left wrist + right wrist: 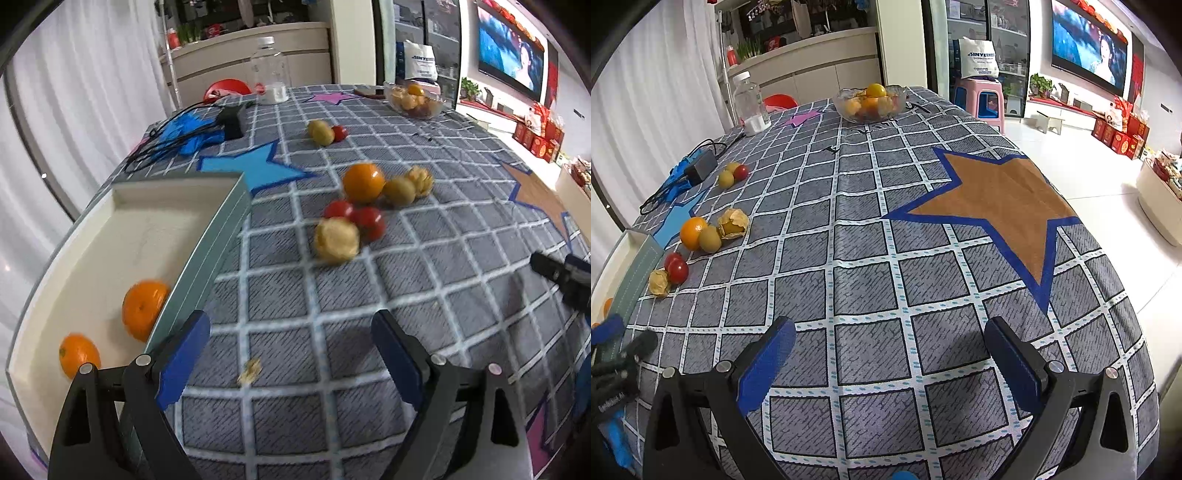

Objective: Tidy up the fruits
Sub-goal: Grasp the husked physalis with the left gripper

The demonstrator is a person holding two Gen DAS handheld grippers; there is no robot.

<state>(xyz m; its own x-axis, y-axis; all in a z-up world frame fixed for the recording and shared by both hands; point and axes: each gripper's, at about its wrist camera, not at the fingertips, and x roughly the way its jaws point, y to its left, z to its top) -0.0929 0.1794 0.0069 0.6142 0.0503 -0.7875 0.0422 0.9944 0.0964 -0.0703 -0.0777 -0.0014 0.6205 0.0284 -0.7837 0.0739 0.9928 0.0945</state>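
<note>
left gripper point(291, 345): jaws spread wide, nothing between them, hanging over the checked tablecloth point(332, 295) at the bottom of the frame
right gripper point(890, 350): also wide apart and holding nothing, low centre of its frame over bare cloth
tray point(207, 236): white box with a grey-green wall, left side of the left view; two oranges point(142, 308) sit in its lower part, one right against the wall
loose fruit, middle bunch: centre of the left view, an orange point(363, 182) touching a greenish kiwi-looking fruit point(399, 190), a husked physalis point(421, 180) just beside that
loose fruit, near bunch: two cherry tomatoes point(364, 219) touching, with another papery physalis point(337, 240) right below them (bit blurry)
far pair: upper middle, a green fruit point(320, 132) with one small tomato point(339, 133) against it
glass bowl point(846, 107): top centre of the right view, already has fruit in it
husk scrap point(250, 371): lying on the cloth between the left jaws, lower centre
</note>
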